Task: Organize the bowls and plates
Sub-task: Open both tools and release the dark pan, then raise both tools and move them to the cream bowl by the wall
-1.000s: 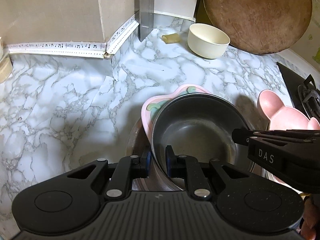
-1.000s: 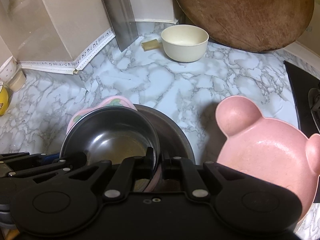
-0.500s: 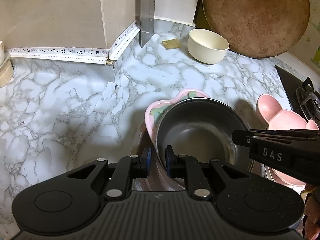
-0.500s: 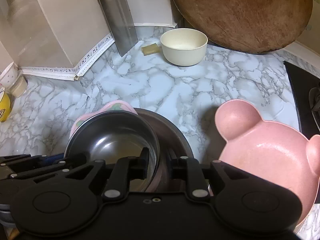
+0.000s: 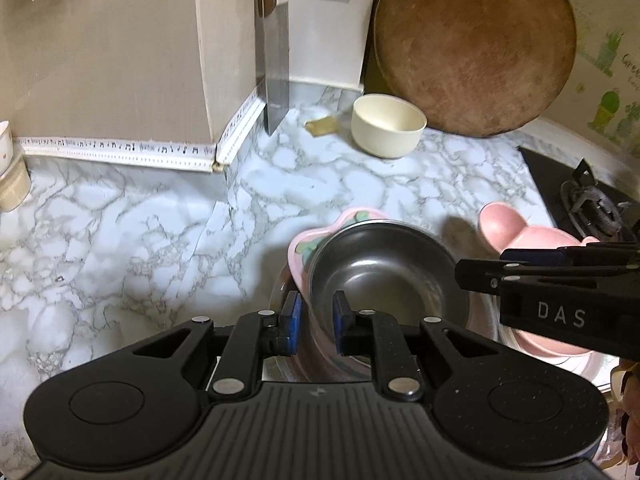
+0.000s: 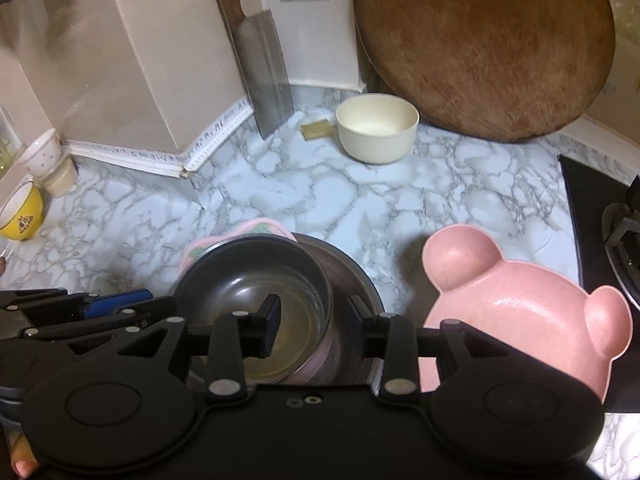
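Note:
A steel bowl point(image 5: 380, 276) point(image 6: 256, 292) sits in a pink flower-shaped dish point(image 5: 304, 244) point(image 6: 236, 232), which rests on a larger steel plate point(image 6: 352, 276). My left gripper point(image 5: 316, 316) straddles the bowl's near-left rim with its jaws slightly apart, not clamping. My right gripper point(image 6: 314, 320) is open wide across the bowl's right rim. A pink bear-shaped plate point(image 6: 520, 308) point(image 5: 504, 228) lies to the right. A cream bowl point(image 5: 388, 126) point(image 6: 376, 128) stands at the back.
A round wooden board point(image 5: 476, 44) and a cleaver point(image 5: 274, 68) lean on the back wall. A gas stove point(image 5: 588, 196) is at the right. Small cups point(image 6: 44, 160) and a yellow cup point(image 6: 20, 212) stand at the left on the marble counter point(image 5: 120, 220).
Both grippers have opened, releasing the steel bowl's rim; the right one opened wide. Both have pulled up and back a little. The stack stays in place.

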Tool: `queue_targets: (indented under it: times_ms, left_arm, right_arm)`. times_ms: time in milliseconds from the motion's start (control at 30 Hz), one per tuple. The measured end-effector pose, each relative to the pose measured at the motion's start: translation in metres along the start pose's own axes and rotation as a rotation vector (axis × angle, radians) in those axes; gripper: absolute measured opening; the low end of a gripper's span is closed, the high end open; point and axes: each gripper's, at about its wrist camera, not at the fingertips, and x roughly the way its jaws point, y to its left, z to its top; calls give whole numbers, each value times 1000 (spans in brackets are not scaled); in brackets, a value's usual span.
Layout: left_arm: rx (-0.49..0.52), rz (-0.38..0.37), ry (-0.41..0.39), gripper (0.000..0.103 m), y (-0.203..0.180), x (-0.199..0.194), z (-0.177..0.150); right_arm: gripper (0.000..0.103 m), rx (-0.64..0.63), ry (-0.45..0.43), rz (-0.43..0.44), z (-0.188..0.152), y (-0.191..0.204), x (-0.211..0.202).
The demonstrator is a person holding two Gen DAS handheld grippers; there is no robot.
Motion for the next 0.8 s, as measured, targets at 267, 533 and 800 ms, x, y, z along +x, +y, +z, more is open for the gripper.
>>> queue_targets:
  times_ms: [267,533,800]
  left_arm:
    - [9,-10,-65,46,5,-20,8]
    - [20,-9,-107,55,-2,-16,35]
    - [12,0,-137,72,-12,0,71]
  right_arm:
    - [49,-22,-60,-3,2,12,-27]
    - [66,-42,-106,5,19,4,-36]
    - [87,-46,-147,2,49,-23,-28]
